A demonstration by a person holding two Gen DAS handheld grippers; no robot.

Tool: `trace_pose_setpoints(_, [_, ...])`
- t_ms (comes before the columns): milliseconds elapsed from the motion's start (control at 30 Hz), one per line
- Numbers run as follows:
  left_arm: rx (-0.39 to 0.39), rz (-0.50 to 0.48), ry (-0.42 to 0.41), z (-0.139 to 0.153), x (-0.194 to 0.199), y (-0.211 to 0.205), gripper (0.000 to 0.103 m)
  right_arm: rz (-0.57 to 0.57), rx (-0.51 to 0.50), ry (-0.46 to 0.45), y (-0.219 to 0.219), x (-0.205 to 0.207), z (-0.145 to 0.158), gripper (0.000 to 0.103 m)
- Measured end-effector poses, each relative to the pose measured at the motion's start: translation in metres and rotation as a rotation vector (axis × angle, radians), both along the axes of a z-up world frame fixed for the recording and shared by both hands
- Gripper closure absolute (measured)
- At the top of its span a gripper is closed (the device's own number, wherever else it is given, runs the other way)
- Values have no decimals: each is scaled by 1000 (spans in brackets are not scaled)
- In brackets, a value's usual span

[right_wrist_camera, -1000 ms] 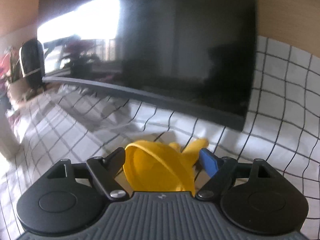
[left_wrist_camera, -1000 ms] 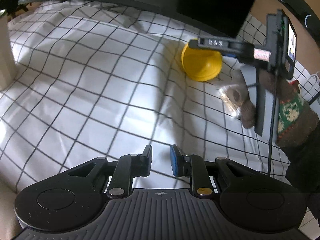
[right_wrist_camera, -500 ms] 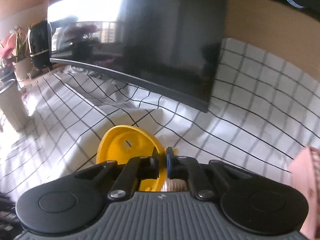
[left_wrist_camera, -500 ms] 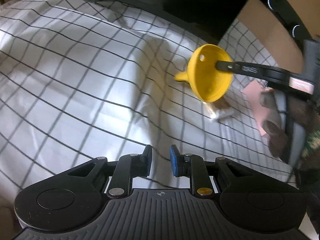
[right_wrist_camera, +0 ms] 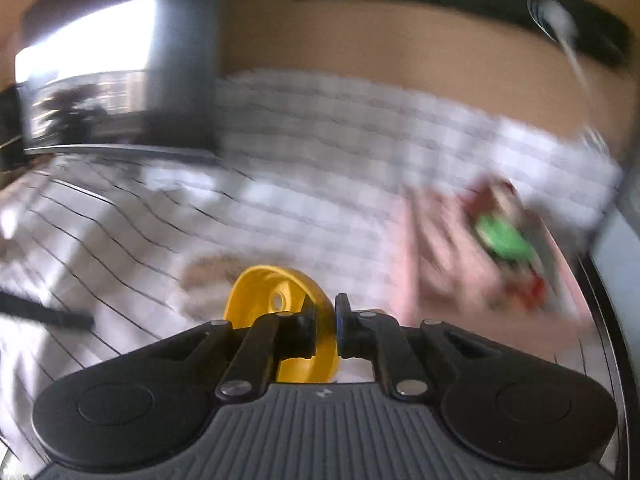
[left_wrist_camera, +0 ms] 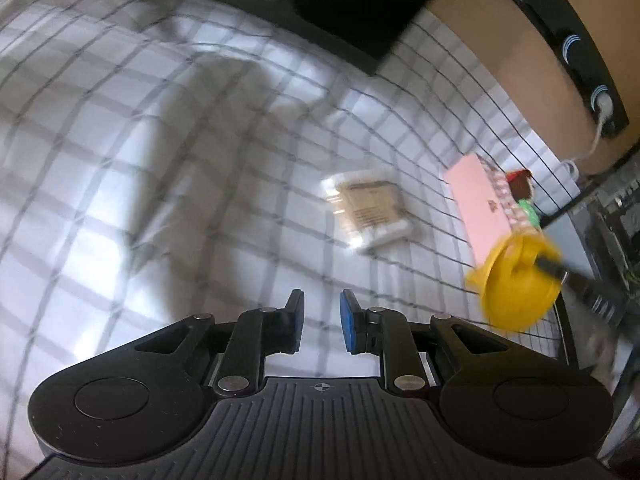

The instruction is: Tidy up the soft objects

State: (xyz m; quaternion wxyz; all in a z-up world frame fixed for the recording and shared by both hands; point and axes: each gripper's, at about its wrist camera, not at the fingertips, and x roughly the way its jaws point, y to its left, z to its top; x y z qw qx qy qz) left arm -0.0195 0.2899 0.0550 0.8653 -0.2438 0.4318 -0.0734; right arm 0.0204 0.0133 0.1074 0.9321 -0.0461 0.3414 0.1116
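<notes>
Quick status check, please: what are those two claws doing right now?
Right gripper shut on yellow funnel, near pink bin. Left gripper empty, nearly shut. Nothing in the way.

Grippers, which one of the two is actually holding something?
The right gripper: it is shut on the yellow funnel's rim. The left gripper has nothing between its nearly closed fingers.

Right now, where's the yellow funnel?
The yellow funnel is off the checked cloth, its wall pinched by the right gripper; in the left wrist view it hangs far right, beside the pink basket.
</notes>
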Motion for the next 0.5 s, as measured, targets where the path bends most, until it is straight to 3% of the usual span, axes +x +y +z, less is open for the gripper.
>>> trace_pose_setpoints(100, [43, -72, -39, 11, 31, -23, 82, -53, 30, 65, -31, -13, -19, 85])
trace_pose_setpoints(167, [40, -84, -50, 13, 53, -30, 82, -55, 46, 73, -46, -27, -24, 61])
trace_pose_setpoints(233, [3, 0, 11, 11, 78, -28, 82, -49, 30, 44, -56, -44, -25, 47])
trace_pose_setpoints(400, [-93, 213, 98, 0, 108, -30, 82, -27, -5, 10, -72, -78, -27, 46])
trace_pose_setpoints(500, [-38, 270, 109, -7, 124, -42, 82, -43, -9, 18, -83, -89, -36, 43])
